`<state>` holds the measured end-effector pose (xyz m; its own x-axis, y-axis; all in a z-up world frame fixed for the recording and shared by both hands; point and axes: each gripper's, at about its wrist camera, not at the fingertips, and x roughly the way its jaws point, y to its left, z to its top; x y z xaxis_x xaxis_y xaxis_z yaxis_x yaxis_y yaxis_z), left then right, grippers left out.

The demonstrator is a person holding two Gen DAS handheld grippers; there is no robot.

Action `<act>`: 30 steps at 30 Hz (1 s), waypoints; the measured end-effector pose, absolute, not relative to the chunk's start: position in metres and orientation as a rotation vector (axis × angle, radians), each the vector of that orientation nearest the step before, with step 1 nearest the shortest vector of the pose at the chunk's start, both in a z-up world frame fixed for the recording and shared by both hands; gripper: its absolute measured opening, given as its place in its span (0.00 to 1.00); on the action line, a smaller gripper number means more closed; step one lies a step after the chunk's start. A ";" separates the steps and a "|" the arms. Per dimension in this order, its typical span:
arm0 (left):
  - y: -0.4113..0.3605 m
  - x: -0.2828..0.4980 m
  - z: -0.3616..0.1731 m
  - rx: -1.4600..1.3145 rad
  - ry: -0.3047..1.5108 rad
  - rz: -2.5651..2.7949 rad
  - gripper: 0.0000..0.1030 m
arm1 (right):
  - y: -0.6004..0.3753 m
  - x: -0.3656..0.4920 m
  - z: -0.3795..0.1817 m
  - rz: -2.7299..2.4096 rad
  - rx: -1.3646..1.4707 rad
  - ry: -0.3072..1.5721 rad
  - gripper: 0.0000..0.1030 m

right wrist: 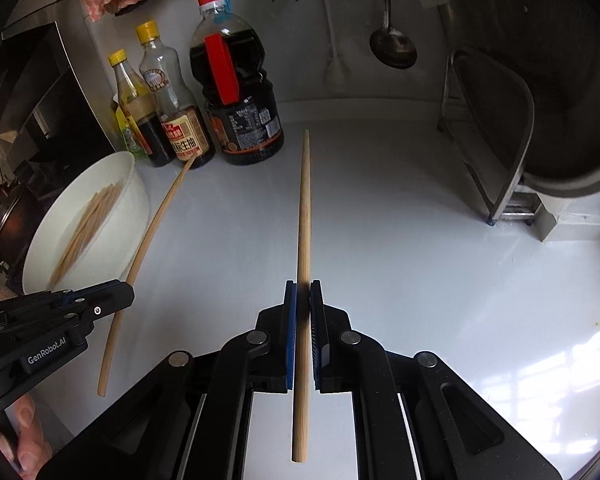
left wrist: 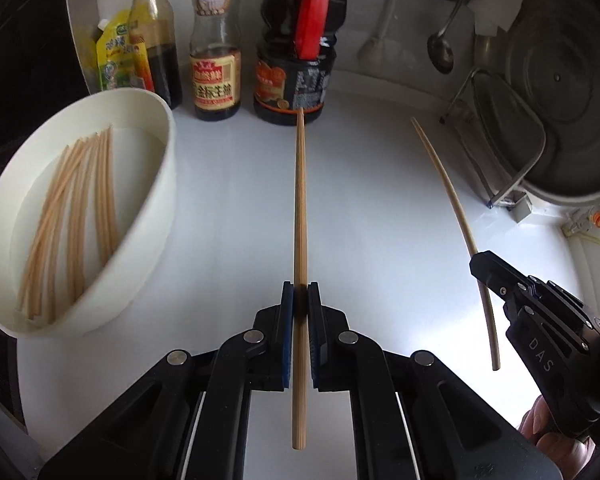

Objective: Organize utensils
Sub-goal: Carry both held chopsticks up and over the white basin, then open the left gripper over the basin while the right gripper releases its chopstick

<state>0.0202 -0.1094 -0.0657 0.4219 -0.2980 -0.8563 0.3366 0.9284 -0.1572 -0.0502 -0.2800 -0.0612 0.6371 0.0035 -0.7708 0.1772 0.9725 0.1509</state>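
left gripper: clamped | right gripper: clamped (both angled down)

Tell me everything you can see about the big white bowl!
The white bowl is round and deep, with smooth plain walls that look like plastic or ceramic. It sits on the white counter on the left side, near the sauce bottles. Inside lies a loose bunch of pale wooden chopsticks, leaning along the bottom and wall. Neither gripper touches the bowl.
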 end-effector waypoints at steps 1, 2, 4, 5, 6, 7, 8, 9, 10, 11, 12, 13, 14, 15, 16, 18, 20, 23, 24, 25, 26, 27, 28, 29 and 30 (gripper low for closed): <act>-0.097 0.026 -0.056 0.033 1.047 -0.382 0.07 | -0.270 -0.043 -0.052 -0.081 0.217 0.860 0.06; -0.086 0.032 -0.048 0.023 1.034 -0.367 0.07 | -0.259 -0.033 -0.044 -0.059 0.209 0.848 0.06; -0.058 0.044 -0.033 0.009 1.007 -0.324 0.07 | -0.234 -0.014 -0.032 -0.013 0.192 0.825 0.06; -0.045 0.050 -0.027 0.010 0.992 -0.299 0.07 | -0.220 -0.004 -0.028 0.016 0.185 0.818 0.06; -0.031 0.055 -0.022 0.016 0.979 -0.272 0.07 | -0.206 0.007 -0.024 0.040 0.178 0.815 0.06; -0.017 0.062 -0.019 0.022 0.969 -0.245 0.07 | -0.192 0.017 -0.022 0.065 0.174 0.813 0.06; -0.004 0.068 -0.018 0.031 0.965 -0.222 0.07 | -0.178 0.027 -0.020 0.092 0.174 0.815 0.06; 0.009 0.074 -0.018 0.040 0.964 -0.192 0.07 | -0.164 0.040 -0.020 0.118 0.175 0.821 0.06; 0.023 0.081 -0.018 0.048 0.962 -0.166 0.07 | -0.151 0.050 -0.022 0.141 0.177 0.829 0.06; 0.036 0.087 -0.020 0.056 0.963 -0.140 0.07 | -0.137 0.061 -0.024 0.163 0.178 0.841 0.06; 0.048 0.094 -0.023 0.058 0.971 -0.118 0.07 | -0.124 0.072 -0.025 0.183 0.171 0.852 0.06; 0.061 0.100 -0.026 0.055 0.981 -0.100 0.07 | -0.111 0.080 -0.028 0.199 0.160 0.863 0.06; 0.071 0.106 -0.031 0.049 0.993 -0.086 0.07 | -0.098 0.088 -0.032 0.213 0.147 0.876 0.06; 0.081 0.112 -0.035 0.045 1.004 -0.078 0.07 | -0.086 0.095 -0.036 0.226 0.135 0.890 0.06; 0.089 0.116 -0.038 0.042 1.015 -0.071 0.07 | -0.076 0.103 -0.039 0.238 0.127 0.903 0.06; 0.101 0.123 -0.046 0.030 1.035 -0.068 0.07 | -0.058 0.114 -0.049 0.257 0.117 0.934 0.06; 0.109 0.127 -0.053 0.025 1.049 -0.073 0.07 | -0.044 0.122 -0.058 0.267 0.108 0.966 0.06; 0.117 0.135 -0.062 0.014 1.070 -0.089 0.07 | -0.030 0.128 -0.071 0.270 0.094 1.009 0.06; 0.119 0.135 -0.065 0.009 1.079 -0.095 0.07 | -0.027 0.129 -0.074 0.269 0.091 1.020 0.06; 0.121 0.135 -0.068 0.005 1.086 -0.098 0.07 | -0.025 0.130 -0.077 0.266 0.087 1.031 0.06; 0.122 0.135 -0.070 0.003 1.090 -0.100 0.07 | -0.023 0.132 -0.080 0.263 0.084 1.042 0.06; 0.123 0.136 -0.072 0.005 1.095 -0.101 0.07 | -0.021 0.133 -0.083 0.261 0.081 1.050 0.06; 0.123 0.136 -0.074 0.008 1.099 -0.102 0.07 | -0.020 0.134 -0.085 0.257 0.079 1.056 0.06; 0.122 0.136 -0.077 0.013 1.103 -0.105 0.07 | -0.018 0.135 -0.087 0.252 0.076 1.062 0.06; 0.121 0.137 -0.078 0.019 1.106 -0.110 0.07 | -0.020 0.135 -0.088 0.248 0.075 1.067 0.06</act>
